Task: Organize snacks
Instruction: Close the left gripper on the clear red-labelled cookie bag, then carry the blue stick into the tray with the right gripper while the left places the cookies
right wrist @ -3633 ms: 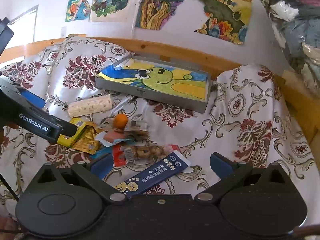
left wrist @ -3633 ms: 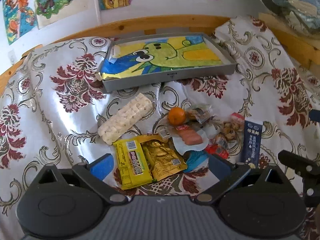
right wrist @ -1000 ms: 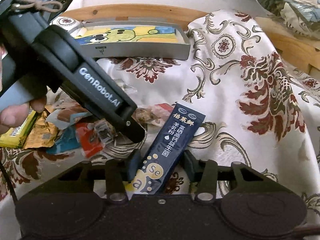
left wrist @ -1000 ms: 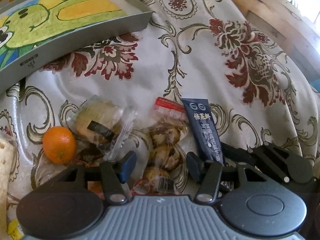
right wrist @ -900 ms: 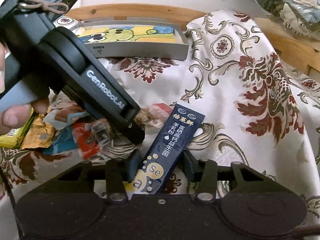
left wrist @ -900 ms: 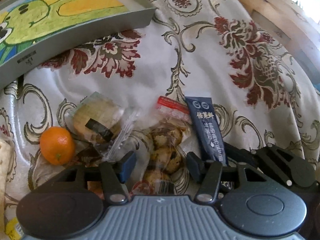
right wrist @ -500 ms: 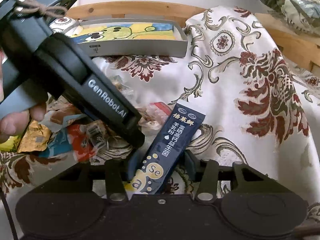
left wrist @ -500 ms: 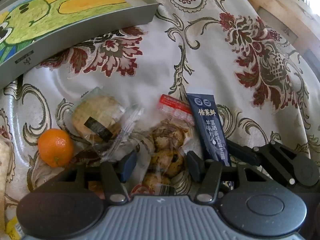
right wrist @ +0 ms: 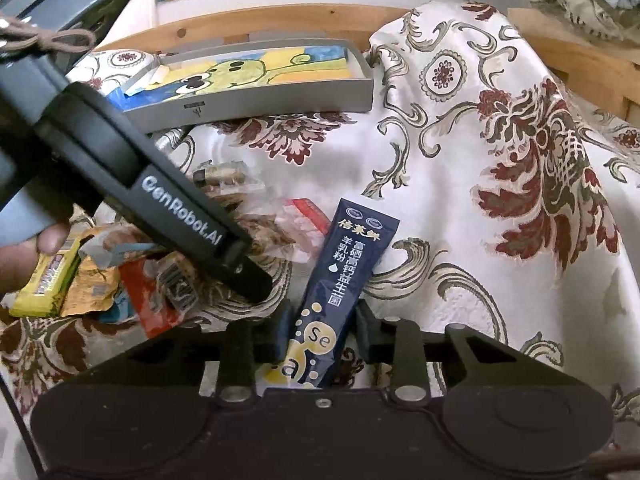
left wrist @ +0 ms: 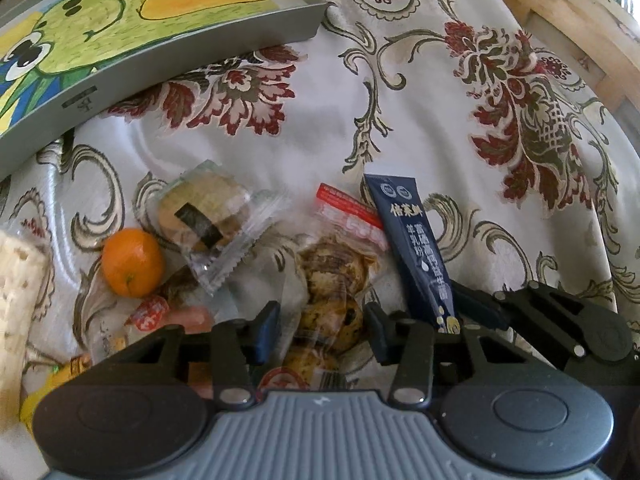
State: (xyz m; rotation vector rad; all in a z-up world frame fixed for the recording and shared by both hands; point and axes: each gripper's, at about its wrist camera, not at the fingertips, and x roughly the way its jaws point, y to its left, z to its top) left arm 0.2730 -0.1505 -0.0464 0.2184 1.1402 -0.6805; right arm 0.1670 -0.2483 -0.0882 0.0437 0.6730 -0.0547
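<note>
Right gripper (right wrist: 320, 336): jaws have narrowed since a second ago and now straddle the dark blue sachet (right wrist: 340, 284), flat on the bedspread (right wrist: 460, 208); contact not confirmed. Left gripper (left wrist: 322, 326): jaws likewise bracket the clear cookie bag (left wrist: 330, 280). Both lifts appear imminent. Beyond, the grey tray (left wrist: 192, 60) holds no snacks.

Black left tool (right wrist: 256, 280) lettered "GenRobot.AI", ribbed grey housing, silver screws, blue fingertips (left wrist: 266, 330)
</note>
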